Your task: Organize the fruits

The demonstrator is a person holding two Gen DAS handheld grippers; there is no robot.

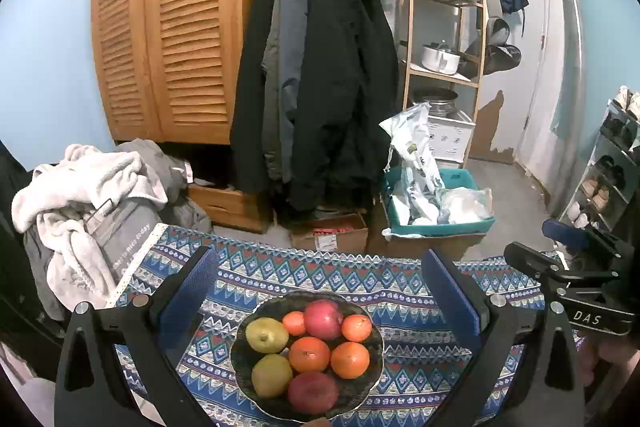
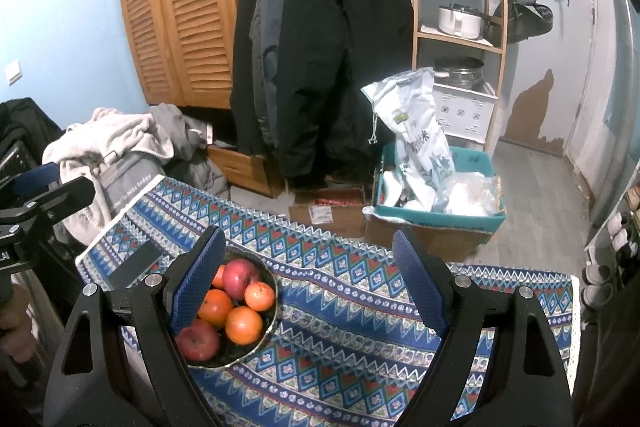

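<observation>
A dark bowl of fruit stands on the patterned blue tablecloth. It holds two red apples, two yellow-green pears and several oranges. My left gripper hovers above and behind the bowl, open, nothing between its blue pads. In the right wrist view the bowl lies at lower left, partly hidden behind the left fingertip. My right gripper is open over bare cloth to the right of the bowl, holding nothing. The right gripper's body also shows at the left view's right edge.
A heap of white and grey clothes lies off the table's left end. Beyond the far edge are cardboard boxes, a teal box with bags, hanging coats, a wooden shelf and a louvred wardrobe.
</observation>
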